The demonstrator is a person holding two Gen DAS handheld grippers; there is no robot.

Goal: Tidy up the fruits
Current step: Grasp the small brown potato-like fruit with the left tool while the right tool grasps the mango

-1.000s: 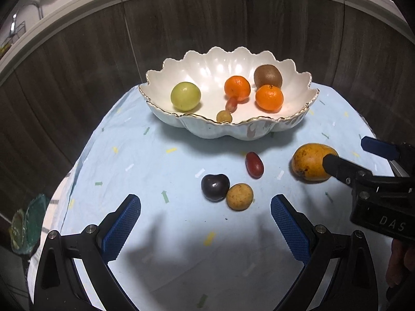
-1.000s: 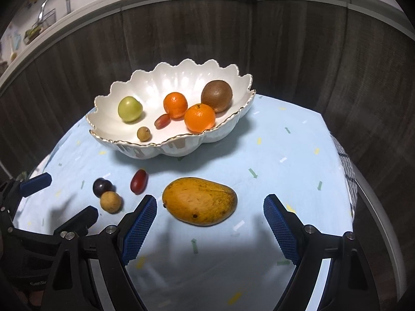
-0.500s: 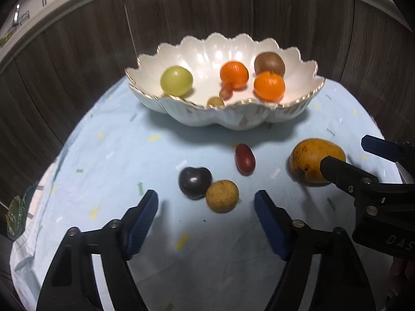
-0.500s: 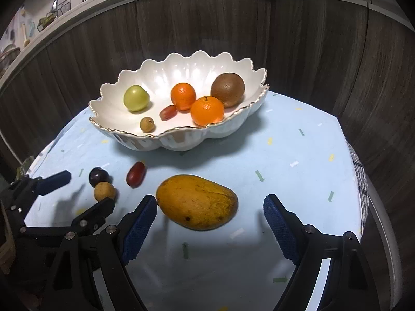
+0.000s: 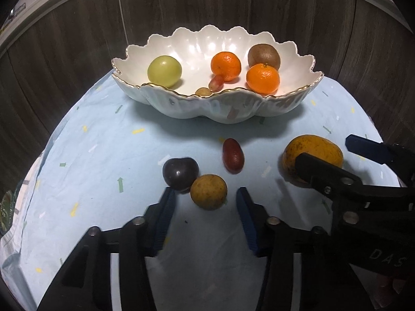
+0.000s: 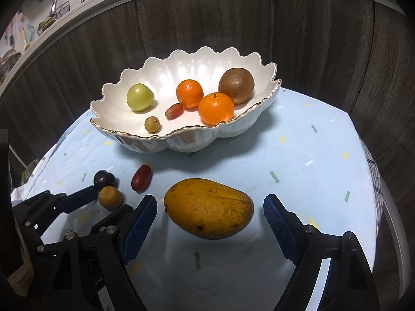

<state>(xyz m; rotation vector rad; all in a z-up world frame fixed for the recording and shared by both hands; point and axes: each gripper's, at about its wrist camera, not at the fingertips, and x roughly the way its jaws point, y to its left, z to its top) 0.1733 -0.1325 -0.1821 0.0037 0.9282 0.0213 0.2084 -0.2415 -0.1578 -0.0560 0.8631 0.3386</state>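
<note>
The left gripper (image 5: pixel 205 202) is straddling the brown longan (image 5: pixel 208 191) with fingers apart, while the right gripper (image 6: pixel 208 216), jaws spread wide, is bracketing the mango (image 6: pixel 208 208) without touching it.

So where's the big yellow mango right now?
The mango lies on the blue cloth in front of the white bowl, between the open fingers of the right hand-held gripper, with the dark red grape to its left.
</note>
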